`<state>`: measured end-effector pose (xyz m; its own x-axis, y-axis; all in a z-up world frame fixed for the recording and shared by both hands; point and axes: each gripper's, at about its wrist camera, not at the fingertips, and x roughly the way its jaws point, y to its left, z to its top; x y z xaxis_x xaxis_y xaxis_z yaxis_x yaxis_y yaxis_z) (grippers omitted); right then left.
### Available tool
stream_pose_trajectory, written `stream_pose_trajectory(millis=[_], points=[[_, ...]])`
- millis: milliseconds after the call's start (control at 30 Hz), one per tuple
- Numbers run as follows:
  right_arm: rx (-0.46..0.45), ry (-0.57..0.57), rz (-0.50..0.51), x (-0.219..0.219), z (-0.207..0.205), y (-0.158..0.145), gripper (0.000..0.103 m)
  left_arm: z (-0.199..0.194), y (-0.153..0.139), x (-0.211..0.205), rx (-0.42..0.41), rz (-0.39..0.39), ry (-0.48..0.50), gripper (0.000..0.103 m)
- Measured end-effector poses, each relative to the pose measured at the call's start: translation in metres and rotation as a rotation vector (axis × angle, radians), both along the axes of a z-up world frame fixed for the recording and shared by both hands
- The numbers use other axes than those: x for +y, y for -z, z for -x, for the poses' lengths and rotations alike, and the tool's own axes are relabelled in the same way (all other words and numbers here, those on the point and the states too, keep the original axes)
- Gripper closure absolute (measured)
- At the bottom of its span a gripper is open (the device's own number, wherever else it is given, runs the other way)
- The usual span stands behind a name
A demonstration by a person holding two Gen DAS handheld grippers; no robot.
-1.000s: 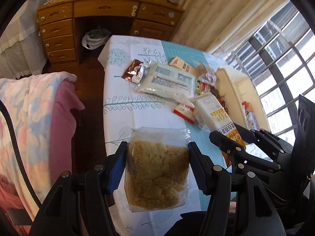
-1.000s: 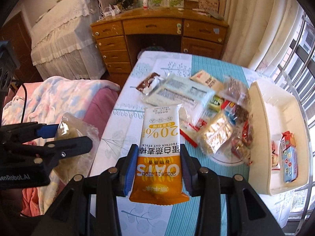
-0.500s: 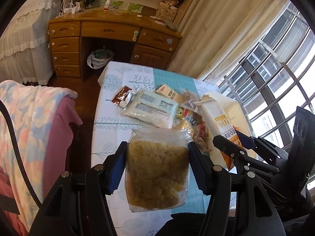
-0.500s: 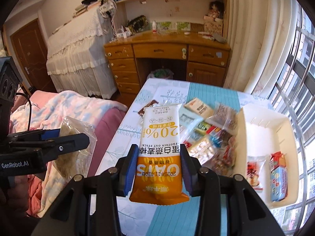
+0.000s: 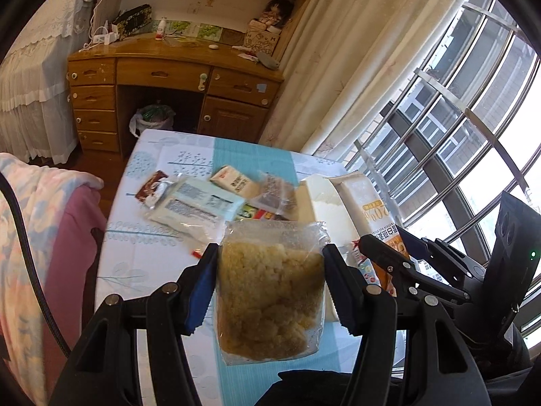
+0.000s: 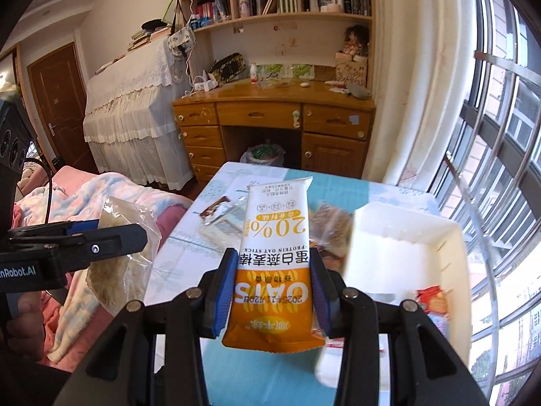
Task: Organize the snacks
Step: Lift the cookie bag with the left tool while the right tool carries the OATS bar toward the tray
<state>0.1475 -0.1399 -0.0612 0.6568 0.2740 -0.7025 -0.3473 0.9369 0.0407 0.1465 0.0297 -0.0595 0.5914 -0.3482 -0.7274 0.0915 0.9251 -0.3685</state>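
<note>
My left gripper is shut on a clear bag of yellow crumbly snack and holds it above the near end of the table. My right gripper is shut on an orange and white oat stick pack, held upright over the table. The pack also shows in the left wrist view, and the clear bag in the right wrist view. A white bin stands at the table's right side with a few snacks inside. Several loose snack packs lie mid-table.
The table has a blue and white patterned cloth. A pink and blue blanket lies to the left. A wooden desk with a bin bag under it stands beyond the table. Windows run along the right.
Both grippers have risen and tilted up with their packs still held. The views now show more of the desk, shelves and window, and less of the table.
</note>
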Motion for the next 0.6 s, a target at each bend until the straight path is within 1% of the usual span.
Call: stream_pose_trajectory(millis=[167, 367, 600], points=[[-0.031, -0.003, 0.019, -0.041, -0.003, 0.0, 0.062, -0.008, 0.005, -0.044, -0.007, 0.022, 0.009, 0.043], [-0.051, 0.008, 0.06, -0.085, -0.011, 0.003, 0.062, -0.028, 0.015, -0.1, -0.001, 0.039, 0.047, 0.043], [-0.074, 0.032, 0.077, -0.129, -0.036, -0.001, 0.062, -0.058, 0.025, -0.159, 0.016, 0.022, 0.111, 0.043]])
